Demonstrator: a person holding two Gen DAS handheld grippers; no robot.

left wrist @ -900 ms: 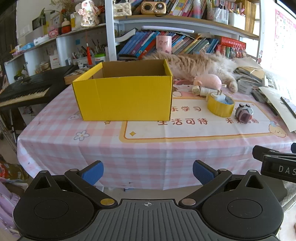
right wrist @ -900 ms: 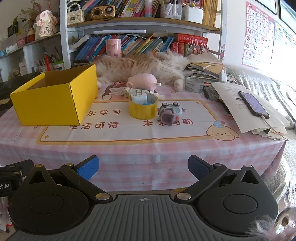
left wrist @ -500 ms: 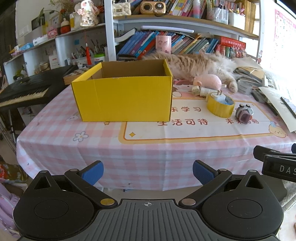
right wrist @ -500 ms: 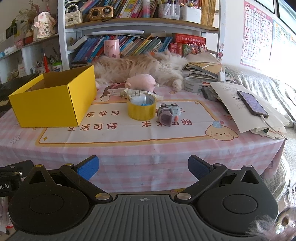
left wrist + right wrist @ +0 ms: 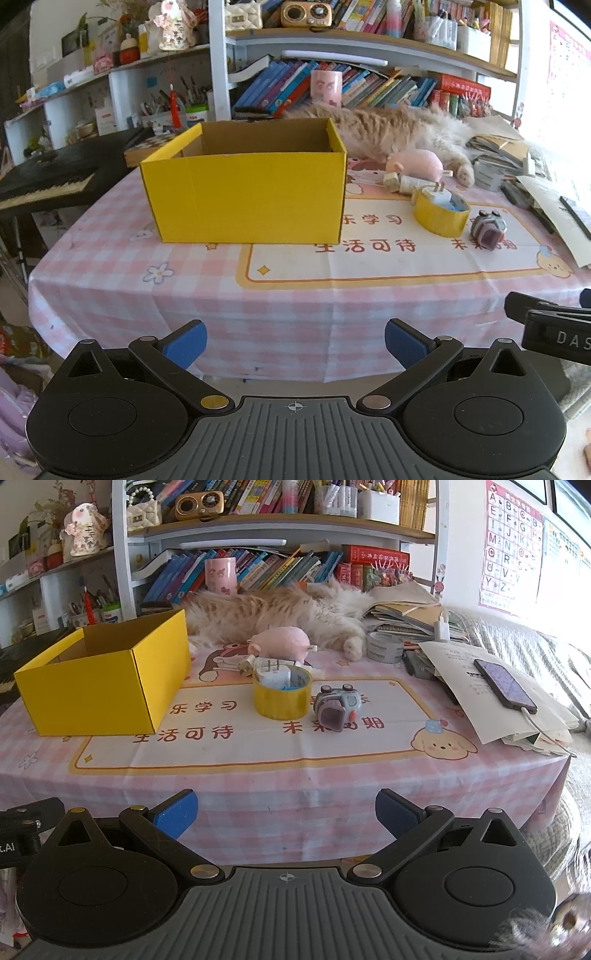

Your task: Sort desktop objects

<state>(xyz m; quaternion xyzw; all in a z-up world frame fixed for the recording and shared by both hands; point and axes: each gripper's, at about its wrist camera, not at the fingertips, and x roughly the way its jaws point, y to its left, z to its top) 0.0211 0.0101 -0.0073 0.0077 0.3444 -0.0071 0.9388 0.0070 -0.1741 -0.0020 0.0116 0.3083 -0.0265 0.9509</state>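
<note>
Inside tape roll (image 5: 282, 698) (yellow): white plug (image 5: 272, 674); yellow box (image 5: 245, 184) nearby.

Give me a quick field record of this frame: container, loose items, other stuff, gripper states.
surface: table with pink checked cloth
container: yellow box, open top, on the table's left
tape roll: yellow, right of the box, white plug resting in it
toy: grey, just right of the tape roll
pink plush: behind the tape roll
cat: lying along the back of the table
phone: on papers, far right, cable attached
left gripper: open, empty, short of the table
right gripper: open, empty, short of the table
</note>
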